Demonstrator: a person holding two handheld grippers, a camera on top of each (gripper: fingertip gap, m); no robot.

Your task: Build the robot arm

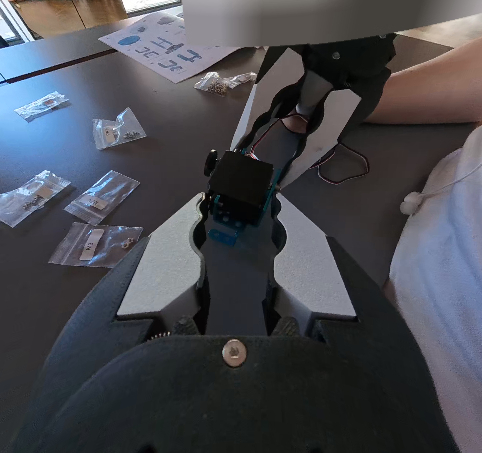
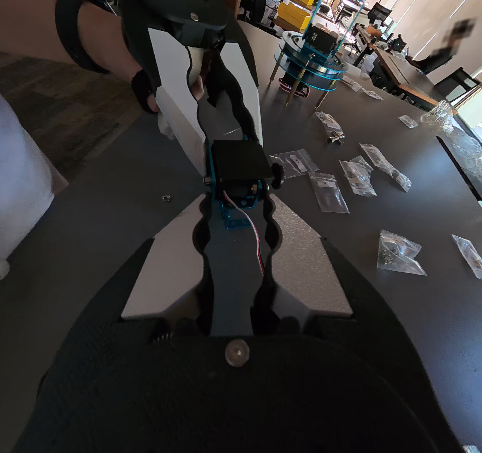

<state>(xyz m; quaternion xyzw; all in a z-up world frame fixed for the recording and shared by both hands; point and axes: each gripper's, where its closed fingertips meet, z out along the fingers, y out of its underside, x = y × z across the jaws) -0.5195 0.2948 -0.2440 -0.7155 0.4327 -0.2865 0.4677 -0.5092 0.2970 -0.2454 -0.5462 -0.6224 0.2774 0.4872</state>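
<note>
A black servo [image 1: 241, 179] sits in a blue metal bracket [image 1: 224, 237], with a black knob [image 1: 210, 164] on one side. My left gripper [image 1: 239, 199] is shut on the bracket's near end. My right gripper [image 1: 259, 164] comes in from the far side and clamps the other end. In the right wrist view my right gripper [image 2: 237, 196] grips the bracket [image 2: 234, 222] below the servo [image 2: 240, 164], and my left gripper [image 2: 233, 159] holds it from above. The servo's cable [image 2: 253, 229] runs back between my right fingers. The assembly is at or just above the dark table [image 1: 156, 127].
Several small plastic bags of hardware [image 1: 101, 198] [image 2: 328, 190] lie around, and a printed sheet [image 1: 161, 44] lies farther off. A loose nut [image 2: 166, 197], a metal socket tool [image 2: 335, 136] and a round blue tiered platform [image 2: 310, 59] stand on the table. A person's white-clad torso [image 1: 443, 258] is at the right. Only a small space, under 4 cm, lies between the two pairs of fingers.
</note>
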